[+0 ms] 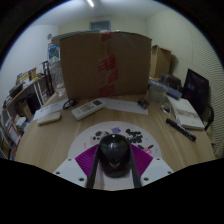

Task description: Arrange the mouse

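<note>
A black computer mouse (113, 151) sits between my two fingers, and both fingers (94, 170) press against its sides. My gripper (113, 160) is shut on it, with the magenta pads flaring out on either side. The mouse is just over the near edge of a white mat with dark dots (120, 133), which lies on the wooden desk (60, 135). I cannot tell whether the mouse rests on the mat or is held slightly above it.
A large cardboard box (101, 63) stands at the back of the desk. A white remote-like device (87, 108) lies in front of it. An open book (184, 111), a black remote (180, 128) and a dark screen (197, 86) are at the right. Shelves (20, 108) are at the left.
</note>
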Demonstrator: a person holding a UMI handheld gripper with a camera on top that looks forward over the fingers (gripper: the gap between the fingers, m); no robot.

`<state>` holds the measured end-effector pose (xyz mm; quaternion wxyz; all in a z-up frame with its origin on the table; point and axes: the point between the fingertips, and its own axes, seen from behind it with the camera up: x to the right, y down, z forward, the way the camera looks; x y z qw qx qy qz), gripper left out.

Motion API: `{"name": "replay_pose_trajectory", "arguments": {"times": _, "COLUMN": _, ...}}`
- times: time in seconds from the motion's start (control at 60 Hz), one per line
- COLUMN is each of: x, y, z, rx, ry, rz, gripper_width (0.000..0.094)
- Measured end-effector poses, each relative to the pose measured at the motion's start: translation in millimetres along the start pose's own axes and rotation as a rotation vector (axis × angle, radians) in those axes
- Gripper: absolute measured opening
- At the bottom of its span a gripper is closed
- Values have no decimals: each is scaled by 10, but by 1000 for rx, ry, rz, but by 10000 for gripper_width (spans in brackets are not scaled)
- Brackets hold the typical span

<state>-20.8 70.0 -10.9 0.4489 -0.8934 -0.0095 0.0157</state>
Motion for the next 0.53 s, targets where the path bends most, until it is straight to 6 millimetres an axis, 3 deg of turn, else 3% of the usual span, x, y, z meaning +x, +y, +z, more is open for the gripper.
{"name": "replay_pose_trajectory", "arguments": {"times": 0.067, "x": -5, "y": 57, "z": -69, "rx": -76, "ry": -12, "rz": 23, "gripper_width": 628}}
{"name": "replay_pose_trajectory", "arguments": {"times": 0.133, "x": -10, "y": 64, "z": -232, "rx": -112, "ry": -20, "rz": 63, "gripper_width": 890}}
{"name": "replay_pose_trajectory", "arguments": {"times": 0.167, "x": -20, "y": 55, "z": -362, "rx": -108, "ry": -31, "rz": 69, "gripper_width": 839}}
{"name": "replay_pose_trajectory", "arguments": {"times": 0.4, "x": 216, "y": 33, "z": -1657, "rx": -111, "ry": -46, "rz": 99, "gripper_width": 837}}
{"name": "replay_pose_trajectory", "arguments": {"times": 0.533, "x": 509, "y": 185, "z": -2310, "rx": -108, "ry": -69, "rz": 136, "gripper_width": 841}}
